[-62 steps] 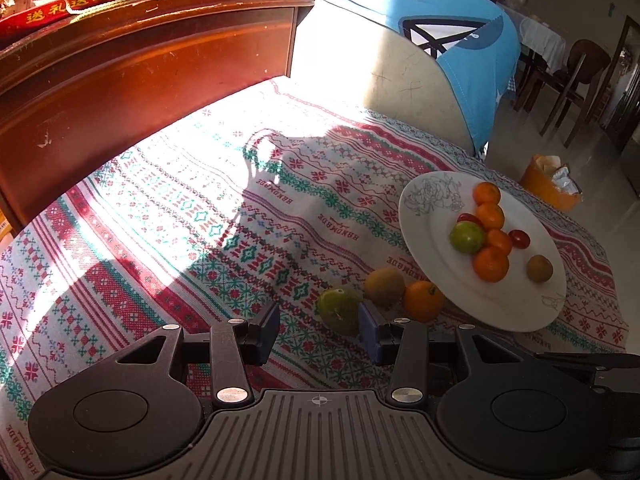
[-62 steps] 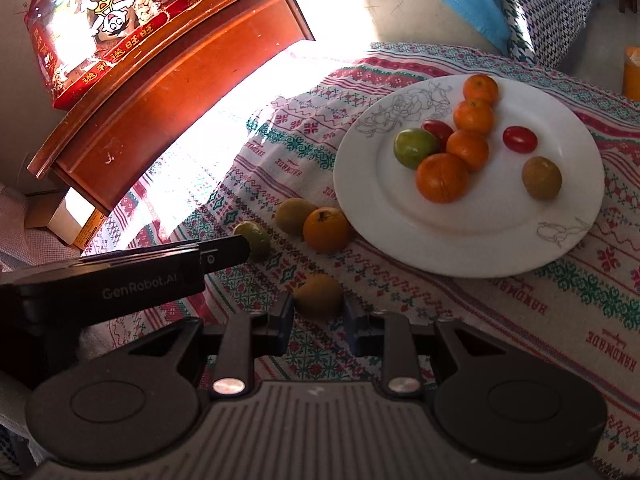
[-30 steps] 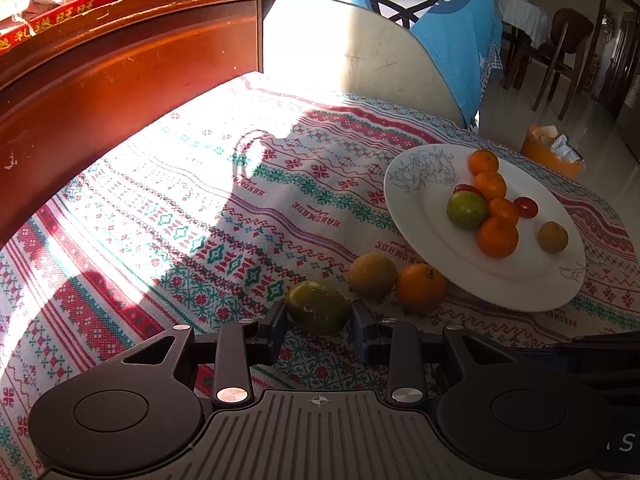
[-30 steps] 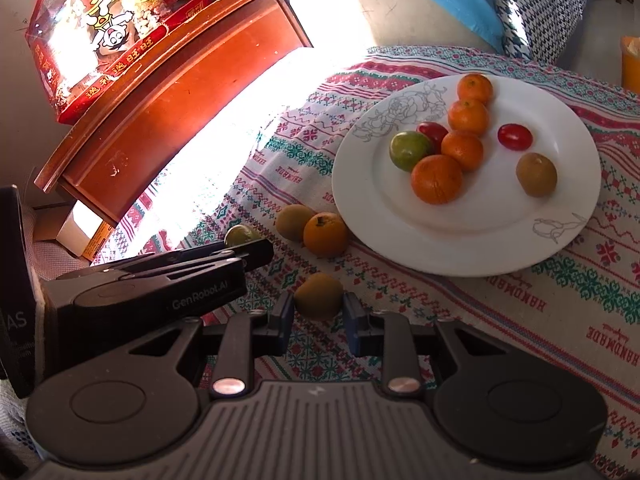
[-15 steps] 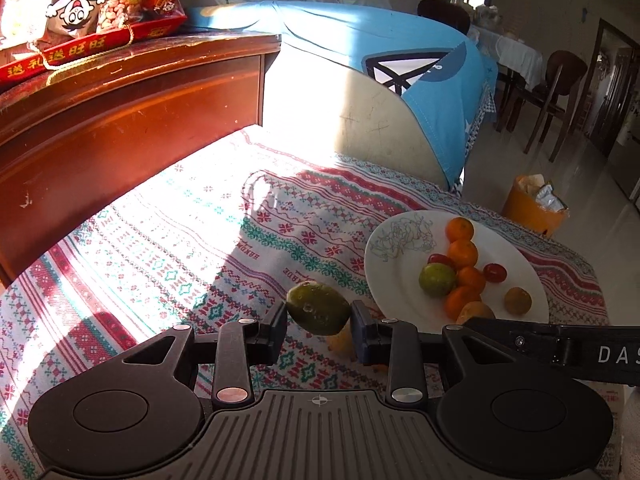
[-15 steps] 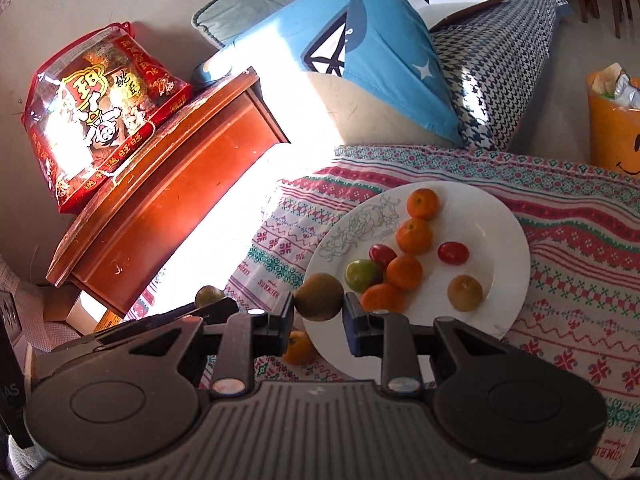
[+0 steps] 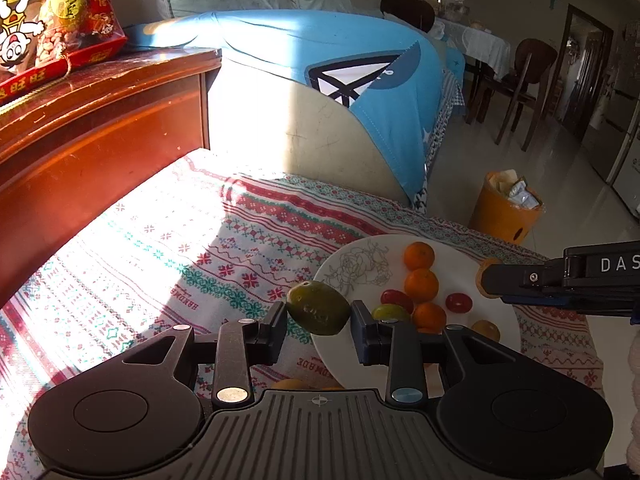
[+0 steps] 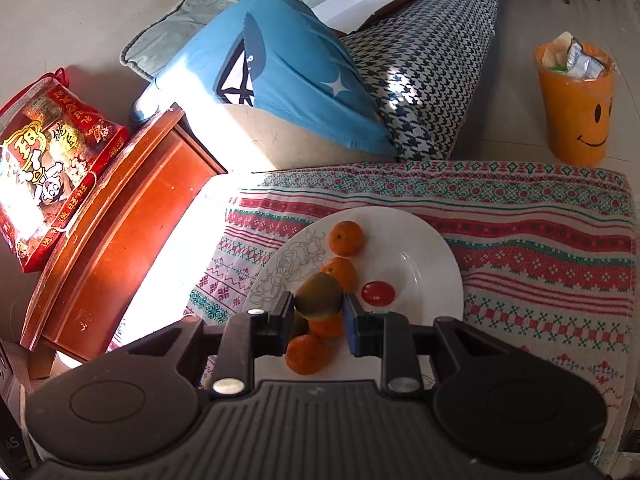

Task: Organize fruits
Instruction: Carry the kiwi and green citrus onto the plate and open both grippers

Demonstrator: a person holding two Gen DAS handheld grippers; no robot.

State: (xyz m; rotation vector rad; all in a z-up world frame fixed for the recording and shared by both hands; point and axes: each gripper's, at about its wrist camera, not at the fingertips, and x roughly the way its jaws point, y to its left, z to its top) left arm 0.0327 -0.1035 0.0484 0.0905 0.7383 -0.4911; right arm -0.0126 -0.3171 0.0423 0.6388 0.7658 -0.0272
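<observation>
A patterned red, green and white tablecloth (image 7: 168,264) covers the table; a brown wooden cabinet (image 7: 92,128) stands against the table's left edge, with a red snack bag (image 8: 48,160) resting on its top; a sofa with a blue cover (image 7: 328,60) sits beyond the far edge, and an orange waste bin (image 8: 576,108) stands on the floor past the far right corner. A white plate (image 8: 424,256) with a line-drawn flower lies near the far right part of the table; it carries several oranges (image 8: 346,237), a green fruit (image 7: 390,313), a brownish fruit (image 7: 485,330) and a red cherry tomato (image 8: 377,293). The left gripper (image 7: 319,322) is raised above the cloth at the plate's left rim, its fingers pinching a dark green fruit (image 7: 319,307) from both sides, the fruit clear of the table. The right gripper (image 8: 318,317) is held above the plate, its fingers closed against a brown-green kiwi (image 8: 319,296), which hangs over the oranges at the plate's near side; in the left wrist view this gripper enters from the right edge over the plate.
</observation>
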